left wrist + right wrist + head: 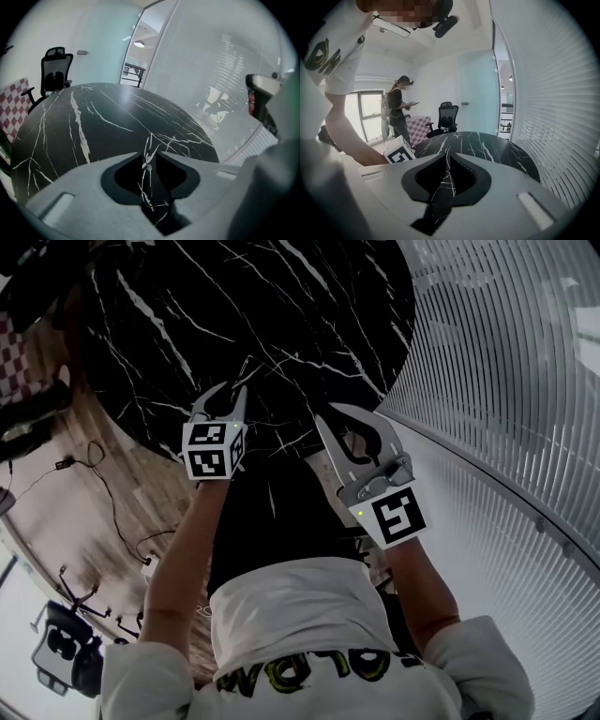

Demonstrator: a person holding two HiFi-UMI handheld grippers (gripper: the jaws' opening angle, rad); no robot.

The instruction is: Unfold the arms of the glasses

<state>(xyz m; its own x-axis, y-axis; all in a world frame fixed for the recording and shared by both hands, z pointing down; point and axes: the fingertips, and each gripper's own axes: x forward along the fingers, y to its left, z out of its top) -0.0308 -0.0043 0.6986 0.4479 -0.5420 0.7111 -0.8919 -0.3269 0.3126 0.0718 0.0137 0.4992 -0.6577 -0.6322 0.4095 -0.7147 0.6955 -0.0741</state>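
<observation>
No glasses show in any view. Both grippers hang above the near edge of a round black marble table (281, 315) with white veins. My left gripper (233, 388) has a narrow gap between its tips and holds nothing. In the left gripper view the left gripper (150, 152) shows only bare table (93, 122) through that gap. My right gripper (325, 412) is to its right, tips almost touching, empty. The right gripper view shows the right gripper (448, 154) pointing across the table (487, 140).
A curved slatted glass wall (506, 381) runs close on the right. A black office chair (55, 70) and a checkered box (16, 105) stand beyond the table. A second person (399, 115) stands by the window. Cables (103, 493) lie on the wooden floor at left.
</observation>
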